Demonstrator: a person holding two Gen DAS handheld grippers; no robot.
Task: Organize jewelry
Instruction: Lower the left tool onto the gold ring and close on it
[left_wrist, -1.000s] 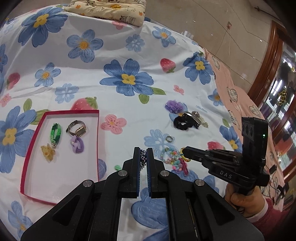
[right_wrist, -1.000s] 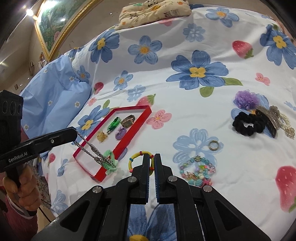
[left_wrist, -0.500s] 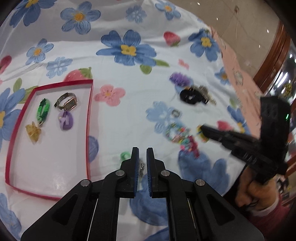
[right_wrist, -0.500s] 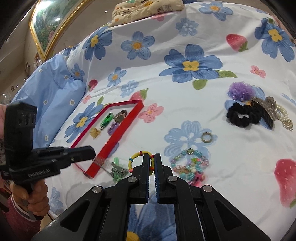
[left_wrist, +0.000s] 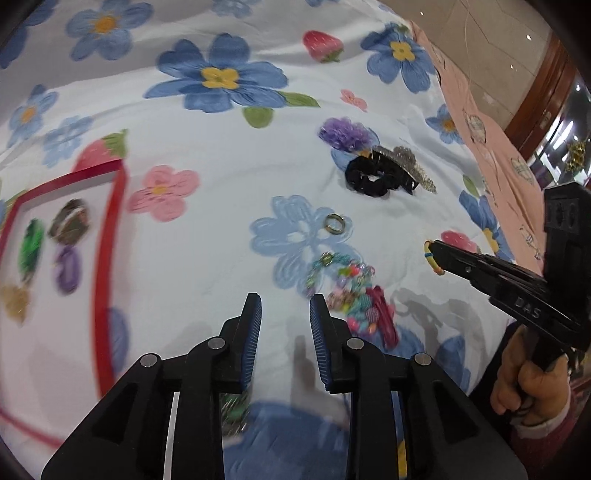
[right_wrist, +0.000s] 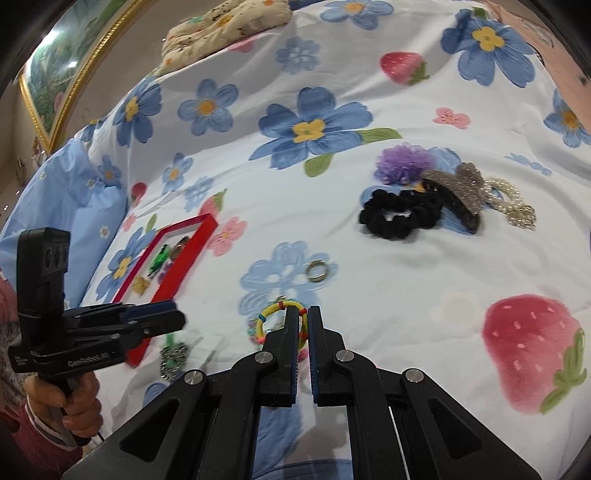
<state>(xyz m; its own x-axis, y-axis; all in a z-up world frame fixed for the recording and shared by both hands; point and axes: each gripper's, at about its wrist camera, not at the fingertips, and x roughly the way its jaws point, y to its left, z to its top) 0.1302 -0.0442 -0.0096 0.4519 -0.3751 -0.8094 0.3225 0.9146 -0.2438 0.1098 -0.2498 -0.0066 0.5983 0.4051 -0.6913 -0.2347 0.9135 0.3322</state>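
The left gripper (left_wrist: 285, 306) hangs released over bare sheet (left_wrist: 229, 236) right of the red tray (left_wrist: 107, 240), chain (right_wrist: 171, 356) outside its corner, while the right gripper (right_wrist: 303, 315) pinches a yellow band (right_wrist: 271, 312).

Ahead and to the left of the left gripper (left_wrist: 285, 312) lies the tray (left_wrist: 109, 236), four small pieces resting in its far end. Just ahead to the right sits the bead bracelet heap (left_wrist: 345, 286), a ring (left_wrist: 334, 224) lying beyond it, and farther back the scrunchie (left_wrist: 373, 180) with a hair claw (left_wrist: 404, 166) touching its right side and a pompom (left_wrist: 345, 133) behind. Under the left gripper, beside the tray's near corner, lies a chain (right_wrist: 173, 356). The right gripper (right_wrist: 303, 314) sits off right with a band (right_wrist: 275, 317) at its tips. A cushion (right_wrist: 221, 22) lies on the bedspread's (right_wrist: 369, 258) far edge.
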